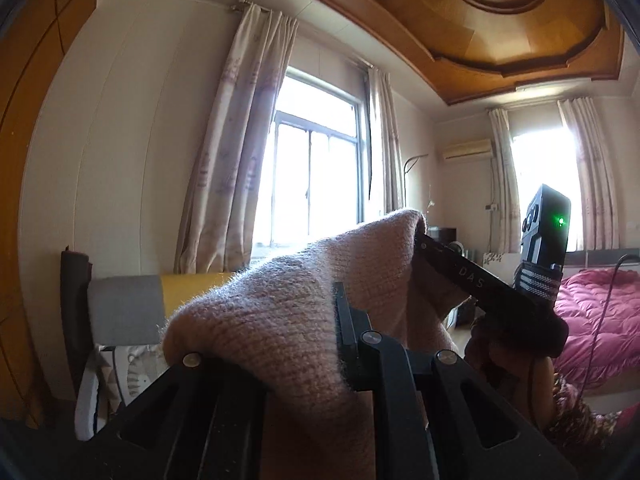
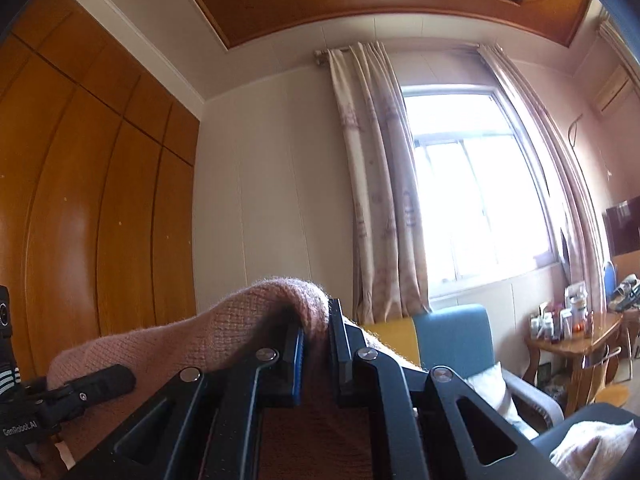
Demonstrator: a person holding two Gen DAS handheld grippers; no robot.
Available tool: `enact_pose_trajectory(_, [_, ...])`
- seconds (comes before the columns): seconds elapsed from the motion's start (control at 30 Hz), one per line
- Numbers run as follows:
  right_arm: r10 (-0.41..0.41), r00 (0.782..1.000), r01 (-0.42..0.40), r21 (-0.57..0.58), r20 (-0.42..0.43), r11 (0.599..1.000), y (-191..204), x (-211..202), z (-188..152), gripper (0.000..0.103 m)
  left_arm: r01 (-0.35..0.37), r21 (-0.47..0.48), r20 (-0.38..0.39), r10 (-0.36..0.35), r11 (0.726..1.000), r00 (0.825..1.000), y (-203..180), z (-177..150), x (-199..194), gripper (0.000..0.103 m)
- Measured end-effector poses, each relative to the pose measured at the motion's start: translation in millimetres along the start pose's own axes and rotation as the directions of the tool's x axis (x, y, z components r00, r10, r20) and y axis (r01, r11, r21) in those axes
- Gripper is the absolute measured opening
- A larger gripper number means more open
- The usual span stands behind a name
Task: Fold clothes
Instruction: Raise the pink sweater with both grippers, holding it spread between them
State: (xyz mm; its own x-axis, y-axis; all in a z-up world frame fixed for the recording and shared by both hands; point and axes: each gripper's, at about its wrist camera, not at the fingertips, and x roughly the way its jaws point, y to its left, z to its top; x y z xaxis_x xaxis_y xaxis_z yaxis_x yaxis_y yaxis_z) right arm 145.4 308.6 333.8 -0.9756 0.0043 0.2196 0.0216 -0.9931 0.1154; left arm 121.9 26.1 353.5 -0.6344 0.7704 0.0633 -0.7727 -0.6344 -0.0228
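Observation:
A pink knitted garment [image 1: 280, 304] is held up in the air between both grippers, which point upward toward the wall and ceiling. My left gripper [image 1: 320, 320] is shut on its edge; the knit drapes over the left finger and hides it. In the left wrist view the right gripper [image 1: 460, 276] shows at the right, clamped on the far end of the knit. My right gripper [image 2: 316, 320] is shut on the pink knit [image 2: 200, 340], which bunches over its fingertips. The left gripper [image 2: 100, 380] shows at the lower left there, against the knit.
A window with beige curtains [image 1: 312, 168] is ahead. A wooden wardrobe [image 2: 80, 200] stands on the left. A bed with a magenta quilt [image 1: 592, 312] is at the right. A blue and yellow armchair [image 2: 452, 336] and a cluttered wooden side table [image 2: 576, 340] stand below the window.

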Motion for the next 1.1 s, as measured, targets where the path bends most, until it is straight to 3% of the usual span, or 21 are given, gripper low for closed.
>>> enact_pose_trajectory(0.3, [0.073,0.988,-0.074,0.007,0.134,0.997,33,-52,58,0.009,0.075,-0.006,0.121,-0.074,0.997,0.990,-21,41,-46,0.011])
enact_pose_trajectory(0.6, [0.164,0.943,-0.162,-0.031,0.289,0.986,77,-113,90,0.009,0.137,-0.003,0.196,-0.134,0.991,0.971,-35,56,-82,0.012])
enact_pose_trajectory(0.83, [0.234,0.919,-0.219,-0.082,0.318,0.972,106,-155,84,0.009,0.129,0.020,0.135,-0.130,0.992,0.982,-40,33,-75,0.012])
enact_pose_trajectory(0.9, [0.223,0.925,-0.198,-0.110,0.306,0.974,117,-159,75,0.009,0.106,0.007,0.090,-0.106,0.994,0.990,-34,16,-60,0.012])
enact_pose_trajectory(1.0, [0.207,0.953,-0.194,-0.076,0.222,0.978,122,-144,50,0.009,0.064,-0.047,-0.029,-0.066,0.997,0.997,-14,-20,-28,0.012])
enact_pose_trajectory(1.1, [0.170,0.981,-0.170,-0.010,0.091,0.985,120,-121,10,0.009,0.012,-0.107,-0.163,-0.030,0.994,0.986,12,-70,5,0.013])
